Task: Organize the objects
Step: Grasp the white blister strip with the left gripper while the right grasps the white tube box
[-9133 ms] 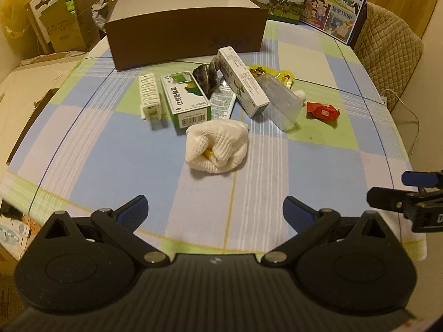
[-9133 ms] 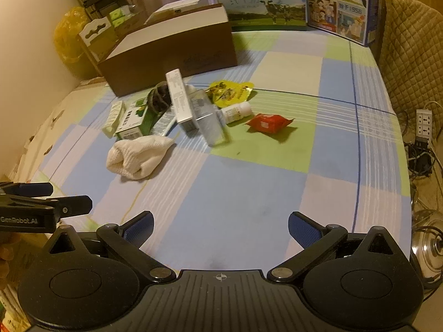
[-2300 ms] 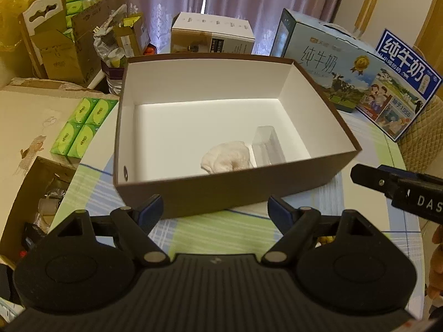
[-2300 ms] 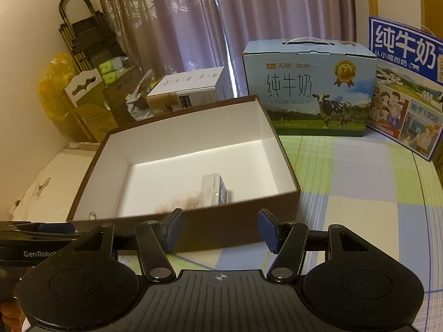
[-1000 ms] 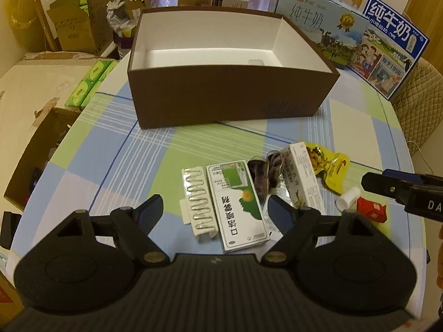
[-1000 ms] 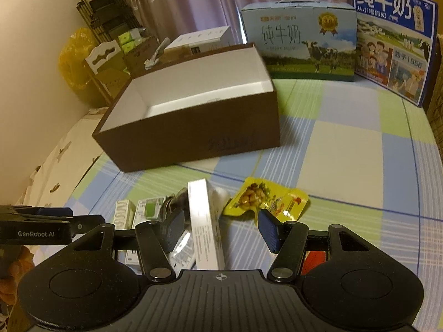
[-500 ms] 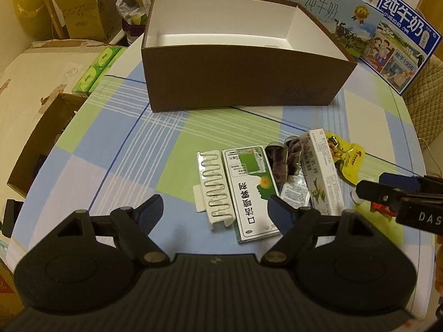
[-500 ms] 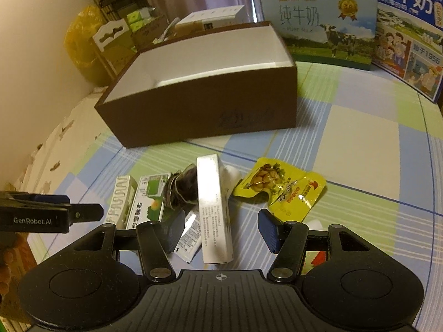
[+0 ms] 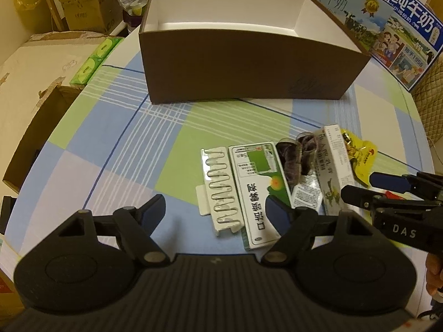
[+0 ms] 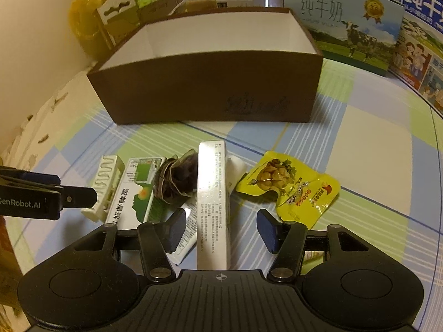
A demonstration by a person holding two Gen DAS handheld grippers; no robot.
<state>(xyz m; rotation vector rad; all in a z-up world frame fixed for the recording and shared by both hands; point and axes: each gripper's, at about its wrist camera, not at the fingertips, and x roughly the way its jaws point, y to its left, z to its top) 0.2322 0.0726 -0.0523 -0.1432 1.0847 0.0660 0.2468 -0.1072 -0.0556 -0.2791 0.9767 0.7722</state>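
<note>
A brown box (image 9: 243,69) with a white inside stands at the back of the checked table; it also shows in the right wrist view (image 10: 210,88). In front of it lie a white ridged tray (image 9: 220,191), a green-and-white carton (image 9: 256,191), a dark sachet (image 9: 296,155), a long white carton (image 10: 212,204) and a yellow snack pouch (image 10: 293,188). My left gripper (image 9: 214,211) is open, low over the tray and the green carton. My right gripper (image 10: 218,228) is open with the long white carton between its fingers, not touching.
Two milk cartons (image 10: 346,19) stand behind the box at the right. Cardboard boxes (image 9: 83,5) and green packs (image 9: 94,61) sit off the table's left edge. A quilted chair (image 9: 432,102) is at the right. A red packet (image 9: 393,195) lies by the right gripper.
Both grippers have dropped back from over the brown box to the pile in front of it. The right gripper now straddles the long white carton. The towel and clear case lie in the box.
</note>
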